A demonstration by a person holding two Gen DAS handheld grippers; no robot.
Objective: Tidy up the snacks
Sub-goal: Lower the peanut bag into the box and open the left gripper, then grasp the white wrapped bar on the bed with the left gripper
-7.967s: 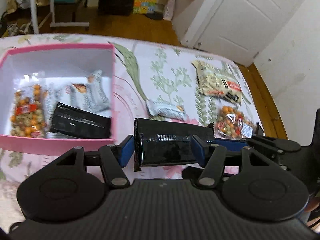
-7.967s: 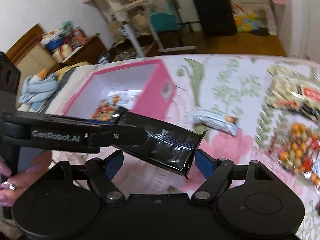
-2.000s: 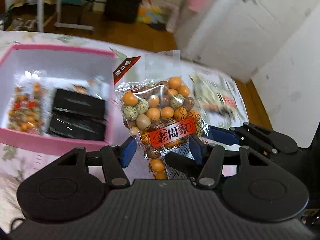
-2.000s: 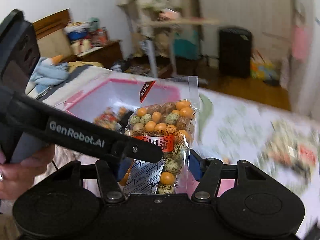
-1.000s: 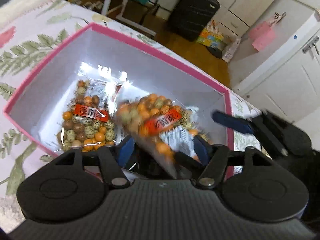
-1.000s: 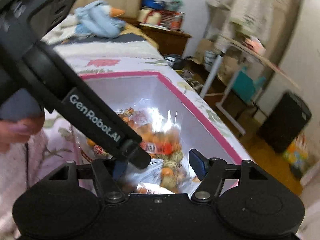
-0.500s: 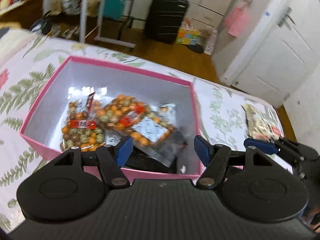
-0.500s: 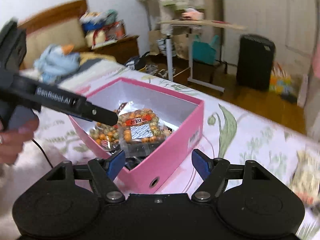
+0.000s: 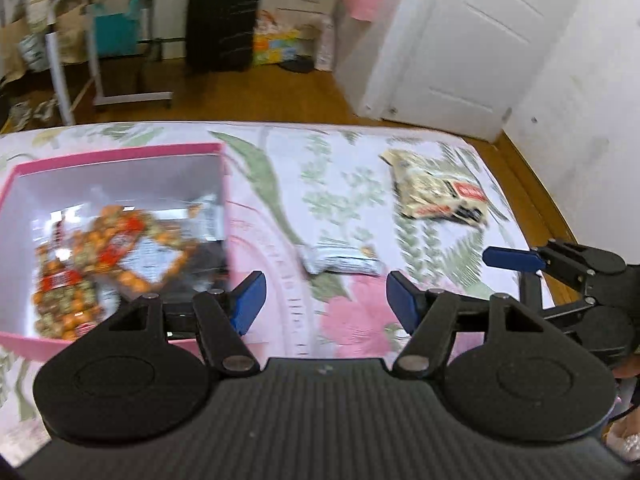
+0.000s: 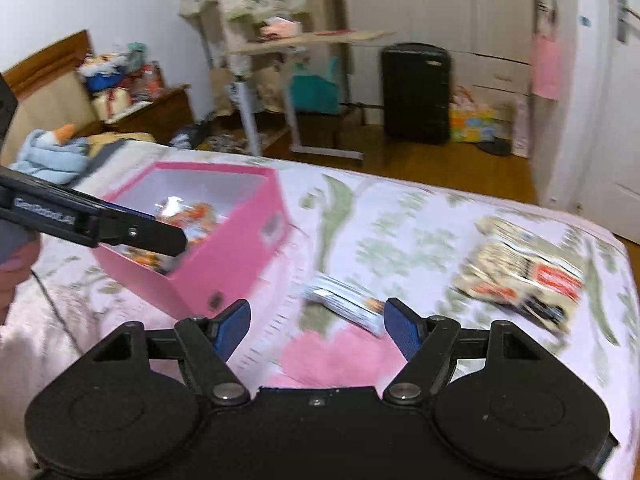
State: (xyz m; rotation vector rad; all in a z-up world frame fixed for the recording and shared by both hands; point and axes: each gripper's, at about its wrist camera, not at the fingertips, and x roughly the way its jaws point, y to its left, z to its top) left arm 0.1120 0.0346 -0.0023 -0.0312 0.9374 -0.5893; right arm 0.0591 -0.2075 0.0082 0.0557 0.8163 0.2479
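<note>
Left to right: pink box (image 9: 120,156) sits at the left of the bed (image 9: 344,148) with its floral cover. Inside are clear bags of orange/green coated nuts (image 9: 116,240) with red labels, print blurred, unreadable. Small white bar wrapper (image 9: 340,260) lies on the cover mid-frame, text too blurred. Beige snack bag (image 9: 436,196) with a red label lies further right, also unreadable. Only legible writing: "GenRobot.AI" on the left gripper's (image 9: 324,300) arm, seen in the right wrist view.

Left gripper: fingers (image 9: 250,300) about half apart, closing slightly, nothing between them. Right gripper (image 10: 316,330): fingers (image 10: 232,328) wide apart, holding nothing; bar wrapper lies beyond them, not touched.
</note>
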